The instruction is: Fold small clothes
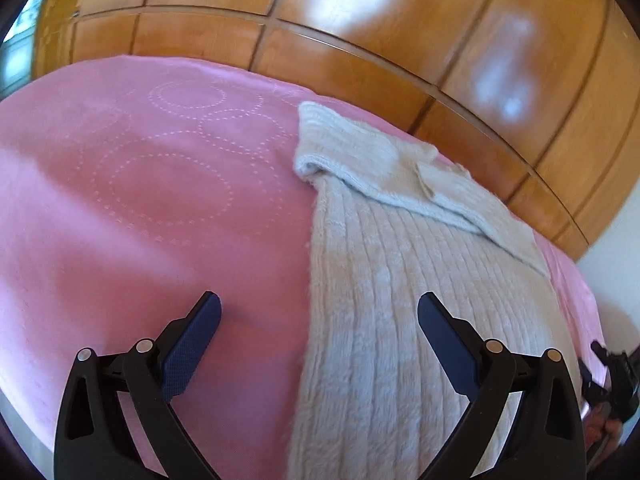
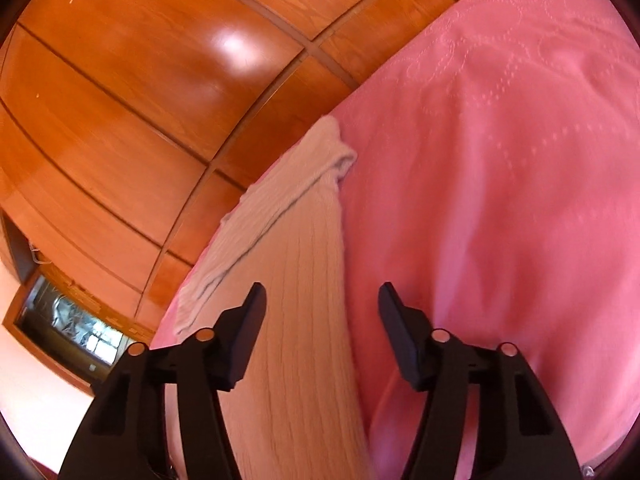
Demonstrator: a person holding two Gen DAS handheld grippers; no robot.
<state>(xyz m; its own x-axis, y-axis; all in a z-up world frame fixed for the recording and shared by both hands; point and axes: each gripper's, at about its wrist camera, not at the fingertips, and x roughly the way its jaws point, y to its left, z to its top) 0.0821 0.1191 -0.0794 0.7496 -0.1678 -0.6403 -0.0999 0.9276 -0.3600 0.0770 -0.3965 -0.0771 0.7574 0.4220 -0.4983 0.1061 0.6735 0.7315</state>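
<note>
- Currently, the left gripper (image 1: 319,316) is being held tilted down over the near part of the pink bedspread (image 1: 132,184), its jaws being kept wide apart with nothing pinched; one finger is hanging over bare pink cloth, the other over the ribbed knit.
- The right gripper (image 2: 322,306) is being pointed downward too, its jaws being kept partly apart and gripping nothing; the knit's long edge is being seen between the fingers, but contact with the pads is not being shown.
- The cream ribbed sweater (image 1: 384,264) is being shown lying along the bedspread's edge nearest the wooden wardrobe (image 1: 400,40), one sleeve being folded across its far end.
- The sweater's near end is being cut off by the lower frame edge in both views.
- Both views are being blurred.
- A dark object (image 1: 612,376) at the left view's right edge is being left too unclear to name.
</note>
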